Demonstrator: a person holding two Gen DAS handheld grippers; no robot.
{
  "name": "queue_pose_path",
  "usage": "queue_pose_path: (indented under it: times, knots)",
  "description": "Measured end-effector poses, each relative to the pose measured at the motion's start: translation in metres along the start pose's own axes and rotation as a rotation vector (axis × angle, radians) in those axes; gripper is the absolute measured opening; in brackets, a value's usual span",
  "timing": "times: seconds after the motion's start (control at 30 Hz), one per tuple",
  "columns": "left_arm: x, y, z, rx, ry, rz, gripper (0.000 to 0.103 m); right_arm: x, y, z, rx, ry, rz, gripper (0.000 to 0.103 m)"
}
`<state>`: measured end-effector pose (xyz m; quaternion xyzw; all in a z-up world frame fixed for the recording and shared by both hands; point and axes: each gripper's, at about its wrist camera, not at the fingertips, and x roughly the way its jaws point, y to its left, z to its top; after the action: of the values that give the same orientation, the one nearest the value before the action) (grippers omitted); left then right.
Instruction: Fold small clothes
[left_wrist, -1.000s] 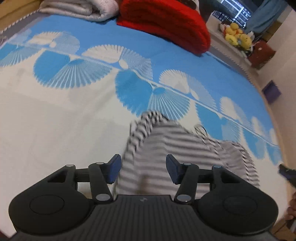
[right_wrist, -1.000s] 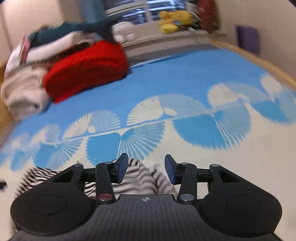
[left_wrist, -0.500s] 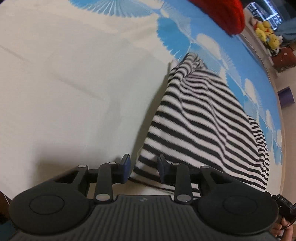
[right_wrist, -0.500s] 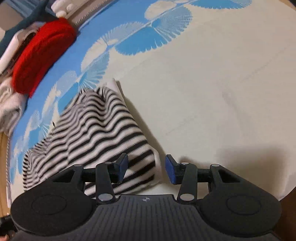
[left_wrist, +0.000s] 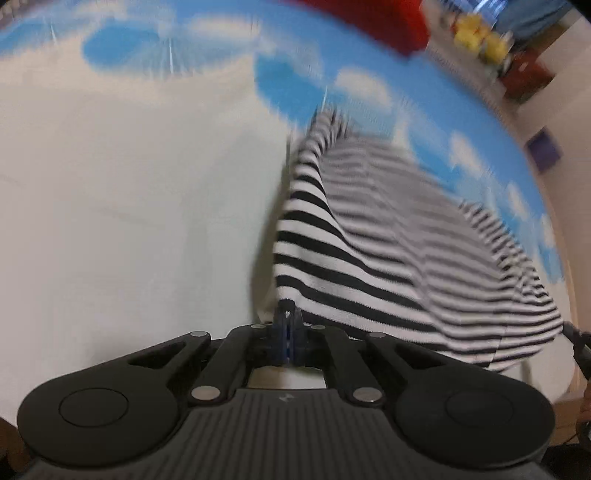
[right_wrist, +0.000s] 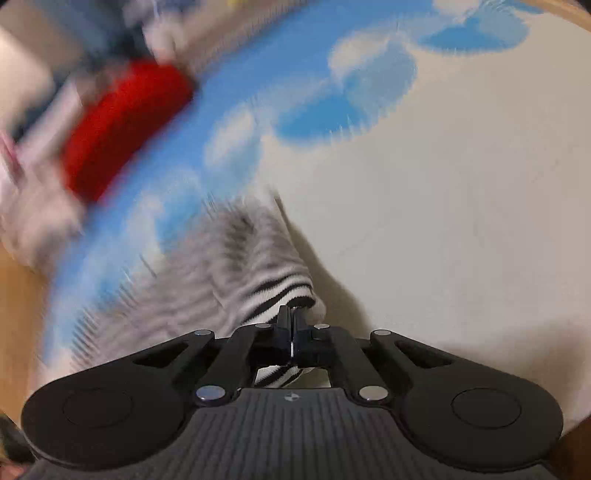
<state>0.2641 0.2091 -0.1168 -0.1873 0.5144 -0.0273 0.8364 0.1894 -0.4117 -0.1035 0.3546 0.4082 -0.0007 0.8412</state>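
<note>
A black-and-white striped garment (left_wrist: 388, 240) lies on the blue-and-white patterned bed cover, its near hem lifted. My left gripper (left_wrist: 287, 317) is shut on the near left corner of its hem. In the right wrist view the same striped garment (right_wrist: 251, 266) is blurred by motion, and my right gripper (right_wrist: 293, 315) is shut on its near right corner. The cloth hangs taut from both grips and slopes away toward the far side of the bed.
The bed cover (left_wrist: 129, 221) is cream near me and blue farther off. A red knitted item (right_wrist: 122, 125) and pale folded laundry (right_wrist: 29, 206) lie at the far side. Yellow plush toys (left_wrist: 480, 33) sit beyond the bed. The wooden bed edge (right_wrist: 14, 302) shows at left.
Both grippers closed from open onto the near hem corners of the striped garment and lifted them. Both views tilted up and are now blurred by motion.
</note>
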Motion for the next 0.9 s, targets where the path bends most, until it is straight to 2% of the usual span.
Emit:
queue_pose_path:
  times: [0.03, 0.07, 0.1, 0.17, 0.2, 0.23, 0.27, 0.33, 0.4, 0.47, 0.5, 0.53, 0.57, 0.63, 0.73, 0.9]
  knots:
    - [-0.009, 0.005, 0.000, 0.002, -0.031, 0.008, 0.000, -0.012, -0.003, 0.003, 0.022, -0.037, 0.043, 0.000]
    - [-0.013, 0.011, -0.001, 0.002, -0.040, 0.034, 0.000, -0.018, -0.004, 0.003, 0.016, -0.053, 0.040, 0.000]
    - [-0.010, 0.020, -0.003, -0.022, -0.011, 0.064, 0.000, -0.019, -0.006, 0.002, 0.000, -0.046, 0.009, 0.000]
    - [0.007, 0.032, -0.008, -0.066, 0.107, 0.120, 0.000, -0.005, -0.016, -0.001, -0.002, 0.042, -0.112, 0.000]
    - [0.018, 0.031, -0.012, -0.042, 0.168, 0.178, 0.000, 0.006, -0.025, -0.003, 0.027, 0.103, -0.162, 0.000]
    - [0.026, 0.026, -0.014, 0.011, 0.209, 0.268, 0.000, 0.017, -0.031, -0.006, 0.042, 0.168, -0.206, 0.000]
    - [0.031, 0.023, -0.015, 0.040, 0.228, 0.303, 0.000, 0.025, -0.031, -0.008, 0.021, 0.210, -0.247, 0.000]
    - [0.021, 0.022, -0.009, -0.009, 0.170, 0.230, 0.000, 0.035, -0.023, -0.011, -0.045, 0.248, -0.309, 0.000]
    - [-0.003, 0.017, 0.001, -0.043, 0.020, 0.143, 0.001, 0.037, -0.016, -0.011, -0.065, 0.253, -0.319, 0.001]
    - [-0.018, 0.008, 0.006, -0.051, -0.079, 0.035, 0.001, 0.028, -0.004, -0.006, -0.099, 0.163, -0.347, 0.008]
    - [-0.019, 0.003, 0.008, -0.053, -0.087, -0.028, 0.002, 0.022, 0.004, -0.001, -0.132, 0.096, -0.344, 0.013]
    - [-0.015, -0.005, 0.008, -0.046, -0.072, -0.068, 0.004, 0.018, 0.009, 0.002, -0.158, 0.043, -0.324, 0.025]
    - [-0.007, -0.014, 0.008, -0.024, -0.036, -0.100, 0.005, 0.014, 0.013, 0.006, -0.176, 0.001, -0.299, 0.029]
    - [0.007, -0.035, 0.006, 0.055, 0.019, -0.097, 0.005, 0.017, 0.019, 0.013, -0.200, -0.032, -0.238, 0.030]
    - [0.025, -0.063, 0.003, 0.158, 0.060, -0.051, 0.009, 0.028, 0.027, 0.023, -0.209, -0.053, -0.185, 0.030]
    - [0.043, -0.070, 0.009, 0.094, 0.057, -0.039, 0.010, 0.059, 0.044, 0.032, -0.218, -0.065, -0.146, 0.030]
